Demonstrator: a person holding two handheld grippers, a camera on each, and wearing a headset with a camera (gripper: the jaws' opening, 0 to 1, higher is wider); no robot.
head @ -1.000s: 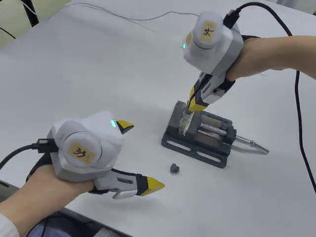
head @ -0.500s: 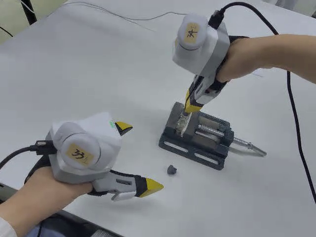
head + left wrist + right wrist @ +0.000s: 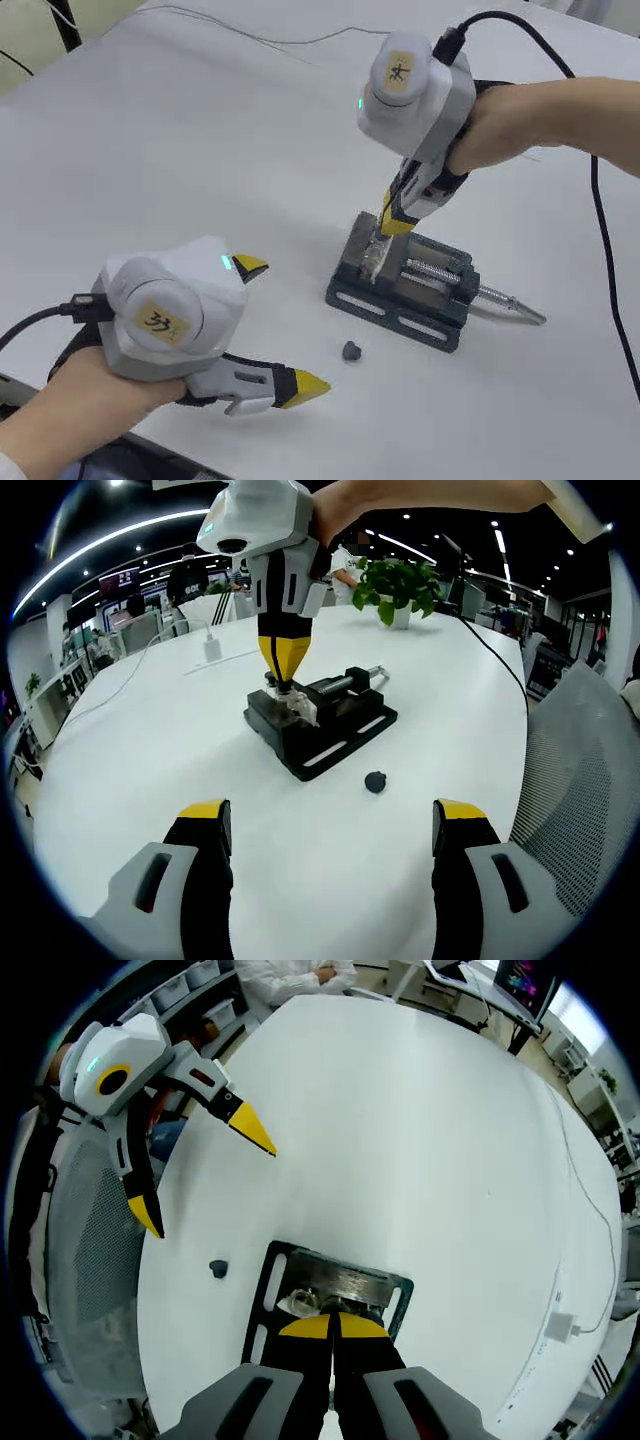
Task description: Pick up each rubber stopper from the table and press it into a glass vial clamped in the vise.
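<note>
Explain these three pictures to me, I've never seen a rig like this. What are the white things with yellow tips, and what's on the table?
No robot here: a person holds a white hand tool with two yellow-tipped jaws, a gripper, in each hand. One picture comes from a camera on the person's head, looking down at the white table. The two round pictures come from cameras riding on the grippers, looking along their jaws. On the table a dark metal vise clamps a clear glass vial; one small dark rubber stopper lies apart from it. The left gripper is open and holds nothing. The right gripper points down, jaws shut, at the vial's top; whether they grip a stopper is hidden.
</note>
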